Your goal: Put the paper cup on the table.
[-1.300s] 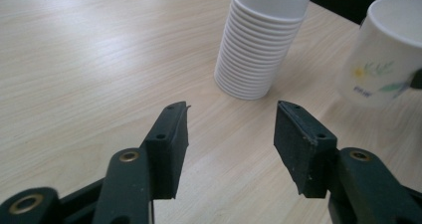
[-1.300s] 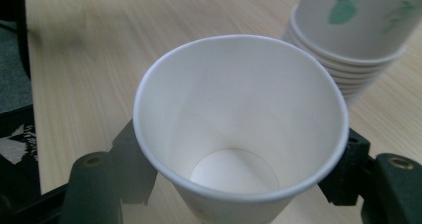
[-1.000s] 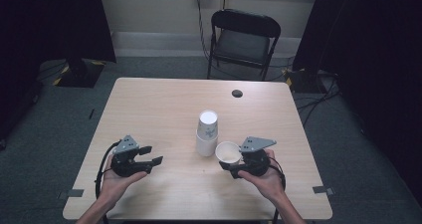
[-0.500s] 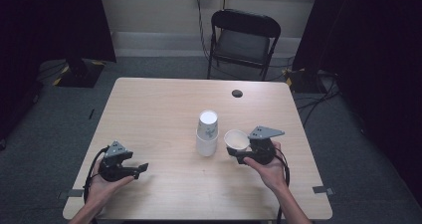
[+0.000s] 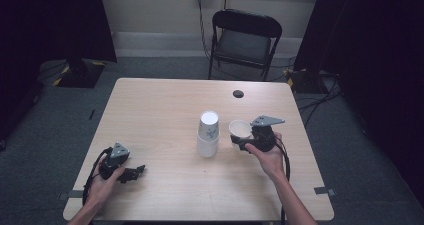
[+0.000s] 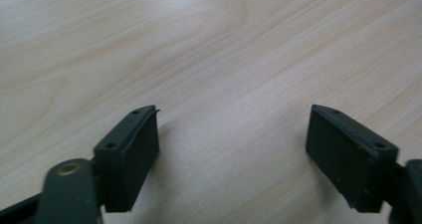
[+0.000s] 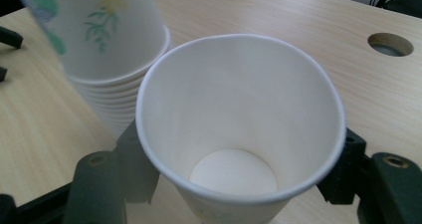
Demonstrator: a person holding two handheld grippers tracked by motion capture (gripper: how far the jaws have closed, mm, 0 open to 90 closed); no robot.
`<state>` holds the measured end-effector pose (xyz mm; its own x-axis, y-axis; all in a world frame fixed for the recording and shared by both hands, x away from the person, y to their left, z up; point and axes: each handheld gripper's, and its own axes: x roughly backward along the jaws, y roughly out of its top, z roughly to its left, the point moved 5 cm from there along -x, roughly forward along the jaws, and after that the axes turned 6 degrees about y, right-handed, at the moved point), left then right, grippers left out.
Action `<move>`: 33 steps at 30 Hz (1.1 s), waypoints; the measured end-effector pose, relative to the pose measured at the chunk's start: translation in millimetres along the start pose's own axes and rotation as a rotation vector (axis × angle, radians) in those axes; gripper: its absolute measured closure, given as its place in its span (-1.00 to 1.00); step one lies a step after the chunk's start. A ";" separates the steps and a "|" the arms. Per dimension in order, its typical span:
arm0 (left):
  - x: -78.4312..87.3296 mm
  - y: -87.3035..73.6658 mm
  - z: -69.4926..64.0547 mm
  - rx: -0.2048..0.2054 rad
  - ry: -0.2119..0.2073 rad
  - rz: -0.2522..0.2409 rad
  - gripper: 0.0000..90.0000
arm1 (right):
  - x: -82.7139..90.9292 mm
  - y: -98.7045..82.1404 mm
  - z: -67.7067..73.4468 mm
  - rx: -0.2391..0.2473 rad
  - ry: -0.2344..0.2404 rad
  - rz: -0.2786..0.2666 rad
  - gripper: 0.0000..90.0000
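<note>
A stack of white paper cups with a flower print [image 5: 207, 135] stands upside down near the table's middle; it also appears at the upper left in the right gripper view [image 7: 109, 35]. Just right of the stack, my right gripper [image 5: 242, 139] [image 7: 239, 167] is shut on a single white paper cup [image 5: 239, 129] [image 7: 239, 114], mouth up and empty, with a jaw on each side of its wall. My left gripper [image 5: 135, 172] [image 6: 231, 149] lies low over bare wood at the front left. Its jaws have just been opening and stand open with nothing between them.
The light wooden table [image 5: 160, 105] has a round cable hole [image 5: 238, 93] [image 7: 390, 44] near its far edge. A black folding chair [image 5: 245, 40] stands beyond the table. Dark curtains hang at both sides of the room.
My right gripper has carried the single cup away from the front edge to beside the stack. My left gripper has drawn back toward the front left corner, sunk lower, and its jaws have spread.
</note>
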<state>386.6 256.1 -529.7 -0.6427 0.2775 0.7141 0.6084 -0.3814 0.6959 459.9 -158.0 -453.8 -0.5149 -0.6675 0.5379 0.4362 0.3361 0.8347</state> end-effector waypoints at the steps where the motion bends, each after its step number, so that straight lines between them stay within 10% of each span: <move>1: -0.4 0.3 0.1 -0.001 0.002 0.000 -0.57 | -0.7 0.8 -4.4 -0.010 -0.006 -0.003 -0.28; 17: -8.7 0.3 3.1 0.004 -0.010 -0.053 -0.80 | -30.9 -12.0 -52.2 -0.065 -0.173 0.039 -0.31; 33: -8.5 0.1 3.0 0.005 -0.007 -0.052 -0.80 | -29.1 -29.9 -57.8 -0.125 -0.192 0.025 -0.45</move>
<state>393.5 256.3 -535.4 -0.6704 0.3034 0.6771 0.5762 -0.3621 0.7327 504.4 -187.1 -501.2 -0.6282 -0.5174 0.5811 0.5326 0.2585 0.8059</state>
